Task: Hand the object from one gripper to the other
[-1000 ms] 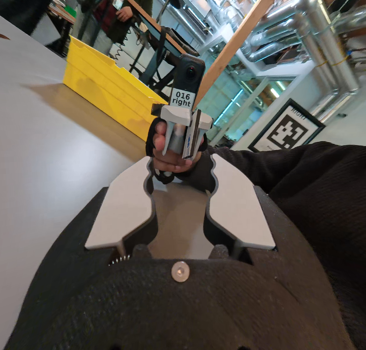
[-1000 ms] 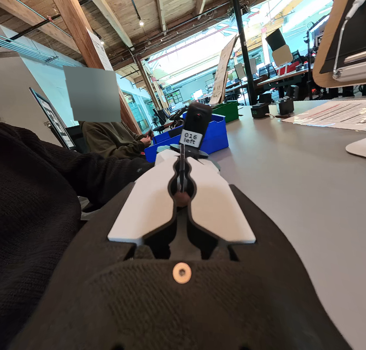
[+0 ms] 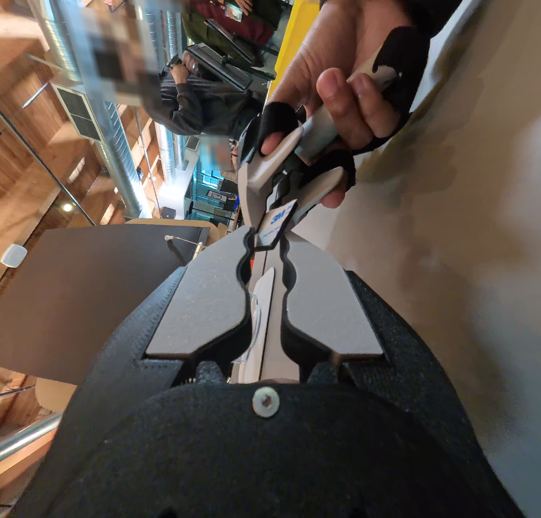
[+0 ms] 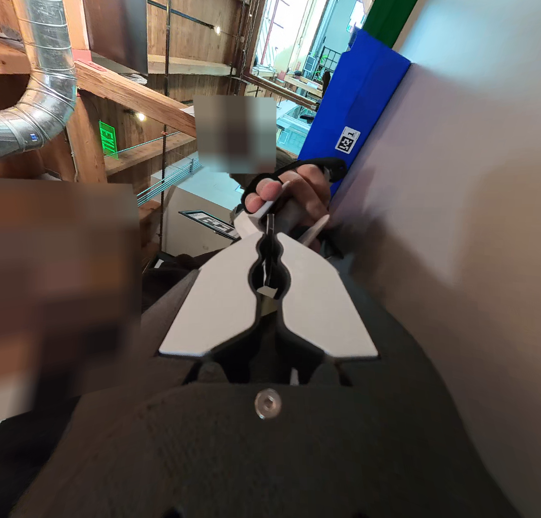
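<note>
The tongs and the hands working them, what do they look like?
Each of the tongs, left and right, has two pale grey flat fingers with wavy black-lined inner edges, on a textured black body with one silver screw. The hand wears a black fingerless glove and dark knit sleeve.

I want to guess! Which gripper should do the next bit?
Left. The left gripper is open, with its fingertips on either side of the flat pad. It only needs to close, since the right gripper clamps the pad.
</note>
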Tool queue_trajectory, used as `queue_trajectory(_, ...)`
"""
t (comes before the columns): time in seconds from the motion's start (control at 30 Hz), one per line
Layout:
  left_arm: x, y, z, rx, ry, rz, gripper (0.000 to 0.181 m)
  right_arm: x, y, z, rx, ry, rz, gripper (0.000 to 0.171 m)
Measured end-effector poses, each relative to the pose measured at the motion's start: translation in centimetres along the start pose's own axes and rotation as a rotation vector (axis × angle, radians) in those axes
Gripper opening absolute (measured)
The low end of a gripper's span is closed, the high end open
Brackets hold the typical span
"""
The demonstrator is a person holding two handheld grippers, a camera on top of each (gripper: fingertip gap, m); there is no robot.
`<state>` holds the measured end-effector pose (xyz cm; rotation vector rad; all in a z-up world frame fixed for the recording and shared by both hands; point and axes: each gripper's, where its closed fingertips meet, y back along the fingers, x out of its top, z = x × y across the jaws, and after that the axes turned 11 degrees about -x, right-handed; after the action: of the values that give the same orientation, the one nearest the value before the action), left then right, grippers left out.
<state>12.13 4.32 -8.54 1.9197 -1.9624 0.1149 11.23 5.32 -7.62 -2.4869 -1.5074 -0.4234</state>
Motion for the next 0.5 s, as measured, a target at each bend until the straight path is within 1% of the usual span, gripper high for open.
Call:
queue_trajectory(0.03, 0.0, 0.0, 0.0, -0.002, -0.002, 0.001, 0.016, -0.1, 0.0, 0.0, -0.004, 0.005, -0.005, 0.004)
queue_trajectory(0.2, 0.5, 0.2, 0.0, -0.019, 0.001, 0.019, 0.005, -0.4, 0.0, 0.3, 0.006, -0.012, -0.031, 0.012)
queue_trajectory(0.37, 0.7, 0.3, -0.6, 0.007, 0.017, 0.016, 0.004, 0.0, -0.1, 0.2, 0.006, 0.001, 0.012, 0.027)
queue_trajectory(0.5, 0.4, 0.4, -1.6, 0.032, 0.140, 0.031, 0.004, 1.3, 0.3, 0.2, -0.043, 0.092, 0.106, 0.038)
